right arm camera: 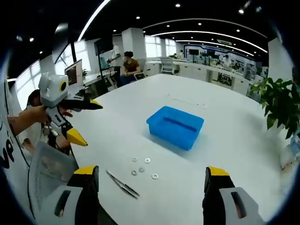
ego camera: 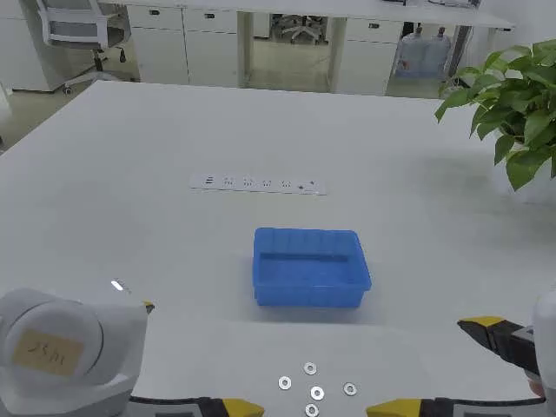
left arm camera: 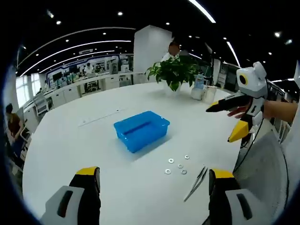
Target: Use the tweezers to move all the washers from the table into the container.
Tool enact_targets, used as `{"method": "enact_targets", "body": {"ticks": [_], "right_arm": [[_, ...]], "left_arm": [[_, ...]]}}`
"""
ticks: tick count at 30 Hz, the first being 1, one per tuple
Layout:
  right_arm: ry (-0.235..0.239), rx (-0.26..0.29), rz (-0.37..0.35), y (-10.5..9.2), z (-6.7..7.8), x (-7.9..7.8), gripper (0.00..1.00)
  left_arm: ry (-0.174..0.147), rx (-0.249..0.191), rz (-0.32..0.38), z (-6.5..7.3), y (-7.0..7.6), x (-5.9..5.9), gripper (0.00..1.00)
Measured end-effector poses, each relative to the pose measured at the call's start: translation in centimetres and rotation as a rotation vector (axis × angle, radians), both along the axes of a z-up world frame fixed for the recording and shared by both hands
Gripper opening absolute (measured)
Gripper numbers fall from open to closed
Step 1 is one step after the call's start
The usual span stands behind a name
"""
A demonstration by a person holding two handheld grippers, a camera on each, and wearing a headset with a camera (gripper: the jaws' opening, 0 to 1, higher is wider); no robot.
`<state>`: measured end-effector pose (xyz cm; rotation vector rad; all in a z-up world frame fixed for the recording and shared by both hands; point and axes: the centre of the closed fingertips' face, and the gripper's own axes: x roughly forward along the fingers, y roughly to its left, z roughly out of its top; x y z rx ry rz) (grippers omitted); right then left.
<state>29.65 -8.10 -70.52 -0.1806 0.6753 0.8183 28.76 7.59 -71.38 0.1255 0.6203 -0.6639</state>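
Note:
A blue container (ego camera: 308,269) sits open and empty at the table's middle. Several small steel washers (ego camera: 314,387) lie loose on the white table just in front of it. My left gripper (ego camera: 191,356) hangs at the lower left and my right gripper (ego camera: 430,365) at the lower right; both stand open with nothing between their yellow tips. In the left gripper view the washers (left arm camera: 178,165) lie ahead of my open left gripper (left arm camera: 153,180), with the tweezers (left arm camera: 197,183) flat on the table to their right. The right gripper view shows the tweezers (right arm camera: 122,183) left of the washers (right arm camera: 143,168), before the container (right arm camera: 176,125).
A white power strip (ego camera: 258,183) lies behind the container. A potted plant (ego camera: 512,104) stands at the table's far right. An office chair (ego camera: 74,26) and cabinets stand beyond the table. A seated person (right arm camera: 129,65) is at a distant desk.

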Motion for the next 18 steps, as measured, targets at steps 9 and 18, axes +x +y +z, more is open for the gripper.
{"method": "enact_targets", "body": {"ticks": [9, 18], "right_arm": [[0.002, -0.001, 0.013, 0.55, -0.1, -0.24, 0.91], [0.004, -0.004, 0.009, 0.27, -0.17, -0.2, 0.91]], "left_arm": [[0.012, -0.002, -0.009, -0.31, -0.17, -0.19, 0.99], [0.011, 0.011, -0.02, -0.43, -0.47, -0.12, 0.99]]}}
